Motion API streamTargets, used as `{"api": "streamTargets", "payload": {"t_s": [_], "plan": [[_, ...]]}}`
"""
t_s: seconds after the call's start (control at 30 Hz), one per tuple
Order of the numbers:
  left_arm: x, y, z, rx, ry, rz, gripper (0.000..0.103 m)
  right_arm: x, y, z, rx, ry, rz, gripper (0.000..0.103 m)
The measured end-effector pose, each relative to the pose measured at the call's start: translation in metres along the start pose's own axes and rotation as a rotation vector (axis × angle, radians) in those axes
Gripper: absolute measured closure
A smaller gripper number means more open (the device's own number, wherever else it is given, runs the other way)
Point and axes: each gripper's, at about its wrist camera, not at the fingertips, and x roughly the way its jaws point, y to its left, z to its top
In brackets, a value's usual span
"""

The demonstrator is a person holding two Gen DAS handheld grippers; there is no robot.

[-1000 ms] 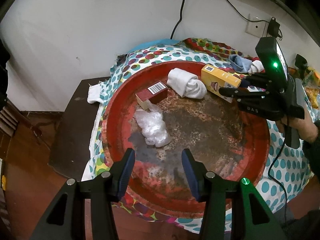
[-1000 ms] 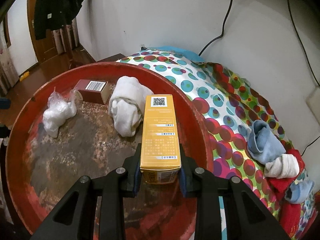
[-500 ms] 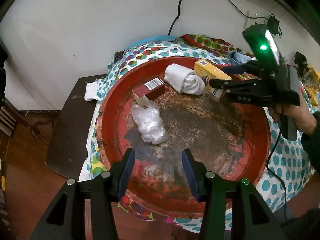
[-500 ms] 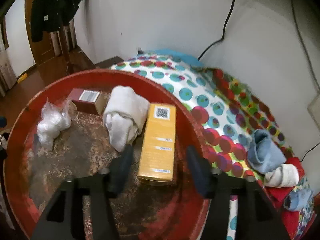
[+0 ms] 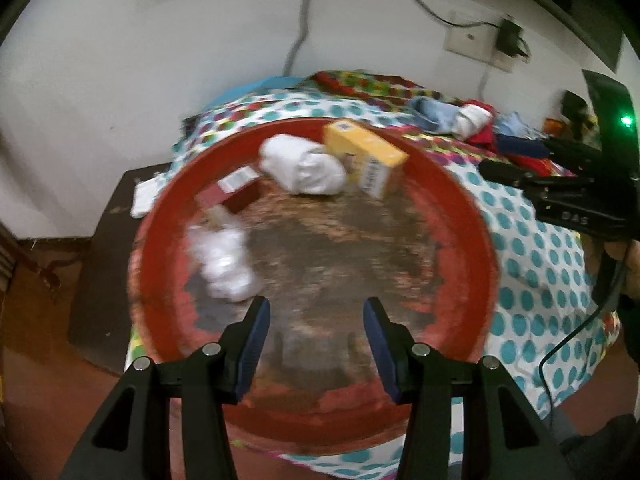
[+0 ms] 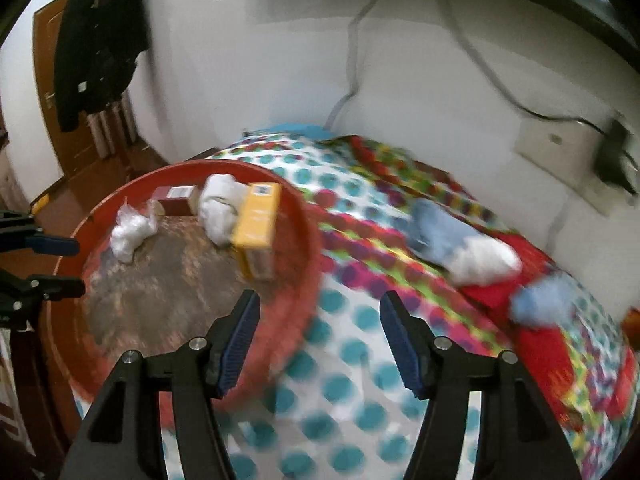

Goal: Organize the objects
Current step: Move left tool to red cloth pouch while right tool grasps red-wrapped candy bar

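A round red tray (image 5: 476,240) (image 6: 308,240) lies on a dotted cloth. In it lie a yellow box (image 5: 366,156) (image 6: 256,220), a rolled white cloth (image 5: 304,166) (image 6: 220,208), a dark red box (image 5: 232,192) (image 6: 176,200) and a crumpled clear bag (image 5: 226,264) (image 6: 130,232). My left gripper (image 5: 316,344) is open and empty over the tray's near rim. My right gripper (image 6: 318,340) is open and empty, over the cloth beside the tray's right rim; it also shows in the left wrist view (image 5: 516,172).
Rolled socks, blue (image 6: 436,232) and white (image 6: 484,260), lie on a red cloth (image 6: 536,340) right of the tray. The dotted tablecloth (image 6: 340,400) covers the table. A white wall with a socket (image 5: 468,38) and cables stands behind. A dark side table (image 5: 108,240) is on the left.
My right gripper opened, let go of the yellow box in the tray, and pulled back to the right, clear of the tray. My left gripper stayed open near the rim.
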Motion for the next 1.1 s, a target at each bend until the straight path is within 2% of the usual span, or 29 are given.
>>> {"api": "streamTargets", "payload": {"t_s": [0.17, 0.3, 0.43, 0.5, 0.67, 0.83, 1.0, 1.07, 1.1], "plan": [[0.009, -0.042, 0.009, 0.065, 0.004, -0.048, 0.053, -0.034, -0.05, -0.036, 0.063, -0.01, -0.094, 0.042], [0.021, -0.084, 0.019, 0.117, 0.012, -0.096, 0.053, -0.053, -0.109, -0.068, 0.149, 0.009, -0.185, 0.042], [0.033, -0.124, 0.033, 0.16, 0.026, -0.132, 0.053, -0.057, -0.161, -0.092, 0.203, 0.032, -0.21, 0.042], [0.038, -0.145, 0.041, 0.178, 0.033, -0.151, 0.053, -0.053, -0.188, -0.1, 0.191, 0.053, -0.183, 0.042], [0.057, -0.195, 0.067, 0.195, 0.047, -0.187, 0.053, -0.035, -0.222, -0.107, 0.137, 0.098, -0.143, 0.042], [0.08, -0.238, 0.096, 0.176, 0.072, -0.235, 0.053, -0.012, -0.233, -0.103, 0.053, 0.139, -0.042, 0.038], [0.107, -0.28, 0.125, 0.124, 0.098, -0.274, 0.053, 0.002, -0.238, -0.112, 0.014, 0.166, 0.045, 0.041], [0.117, -0.29, 0.133, 0.092, 0.109, -0.295, 0.053, 0.002, -0.236, -0.115, -0.011, 0.159, 0.043, 0.05], [0.122, -0.296, 0.138, 0.073, 0.114, -0.296, 0.053, -0.001, -0.234, -0.118, -0.016, 0.143, 0.046, 0.063]]}}
